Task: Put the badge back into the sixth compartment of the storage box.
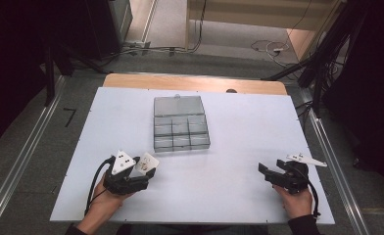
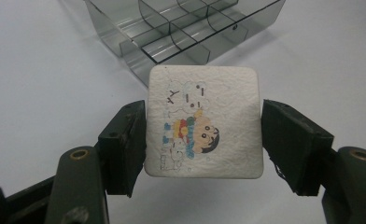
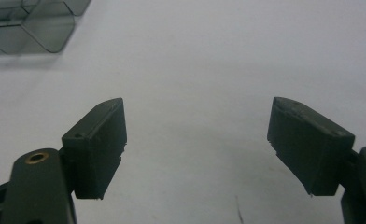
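Step in hand: left gripper (image 2: 203,135) is carrying a white rounded-square coaster-like tile with a printed cartoon figure (image 2: 203,122), jaws pinching it by its two opposite side edges; tile is sitting level between the pads, printed face up, its far edge jutting past the jaw tips. Surface is looking matte and lightly pebbled, like pressed paper or foam; corners soft.

Beyond the jaw tips: a smoky transparent plastic organiser box with divided compartments (image 2: 181,32), lid open, walls thin, glossy, curved at the dividers. In the high view it is lying ahead of the left gripper (image 1: 146,169), apart from it, on the white bench (image 1: 239,147).

Right gripper (image 3: 195,144) is idling, jaws spread wide with nothing between them, only bare bench beneath.

Judged next move: reaching forward over a compartment, levelling, then releasing; the tile is looking wide against the cells, so fit is uncertain
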Demonstrator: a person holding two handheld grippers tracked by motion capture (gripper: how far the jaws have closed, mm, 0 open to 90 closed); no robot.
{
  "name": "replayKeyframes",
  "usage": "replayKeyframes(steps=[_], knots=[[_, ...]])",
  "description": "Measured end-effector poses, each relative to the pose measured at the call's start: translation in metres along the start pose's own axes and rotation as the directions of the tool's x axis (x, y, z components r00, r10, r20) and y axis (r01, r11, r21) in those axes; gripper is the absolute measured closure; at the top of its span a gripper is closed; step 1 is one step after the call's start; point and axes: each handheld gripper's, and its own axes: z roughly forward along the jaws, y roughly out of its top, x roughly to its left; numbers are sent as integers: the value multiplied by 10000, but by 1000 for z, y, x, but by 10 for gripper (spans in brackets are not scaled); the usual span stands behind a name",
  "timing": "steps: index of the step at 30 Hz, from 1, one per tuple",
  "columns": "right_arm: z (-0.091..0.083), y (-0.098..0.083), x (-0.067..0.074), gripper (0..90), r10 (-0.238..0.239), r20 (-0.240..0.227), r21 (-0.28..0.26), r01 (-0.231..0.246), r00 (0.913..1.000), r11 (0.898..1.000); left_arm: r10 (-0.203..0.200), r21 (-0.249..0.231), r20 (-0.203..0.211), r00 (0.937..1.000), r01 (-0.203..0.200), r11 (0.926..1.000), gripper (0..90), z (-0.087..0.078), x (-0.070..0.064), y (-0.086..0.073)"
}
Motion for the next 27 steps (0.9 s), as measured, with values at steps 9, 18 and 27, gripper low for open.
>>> replayKeyframes(steps=[9, 18, 27], knots=[[7, 8, 19, 183, -340, -400, -101, 336, 9986, 9994, 51, -240, 90, 9999, -49, 9997, 331, 5, -6, 5], [10, 14, 31, 183, -586, -637, -208, 574, 9962, 9981, 119, -446, 190, 9997, -110, 9989, 331, 9, -13, 10], [13, 18, 47, 183, -886, -935, -262, 865, 9917, 9959, 229, -452, 409, 9989, -211, 9988, 331, 15, -20, 13]])
